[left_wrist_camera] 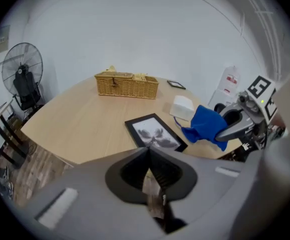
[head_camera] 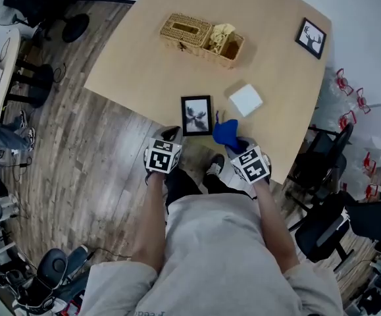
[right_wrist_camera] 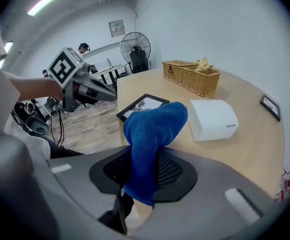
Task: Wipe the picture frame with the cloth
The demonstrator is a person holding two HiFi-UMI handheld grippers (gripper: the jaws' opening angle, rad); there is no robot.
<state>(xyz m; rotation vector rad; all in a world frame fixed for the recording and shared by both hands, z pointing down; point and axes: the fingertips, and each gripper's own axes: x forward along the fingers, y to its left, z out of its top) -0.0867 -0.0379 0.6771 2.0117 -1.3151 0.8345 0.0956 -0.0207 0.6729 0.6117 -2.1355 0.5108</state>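
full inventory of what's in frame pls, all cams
table: 1, light wood, centre of head view
picture frame: 1, black, flat near the table's near edge
small frame: 1, black, table's far right corner
wicker basket: 1, tan, far side of table
box: 1, white, right of picture frame
cloth: 1, blue, between the right gripper's jaws
fan: 1, black, on floor left of table
left gripper: 1, grey, jaws together, empty
right gripper: 1, grey, shut on cloth

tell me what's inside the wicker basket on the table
The wicker basket holds pale yellowish pieces at its open end; what they are is unclear. The rest is covered by a woven lid, so its contents are hidden.
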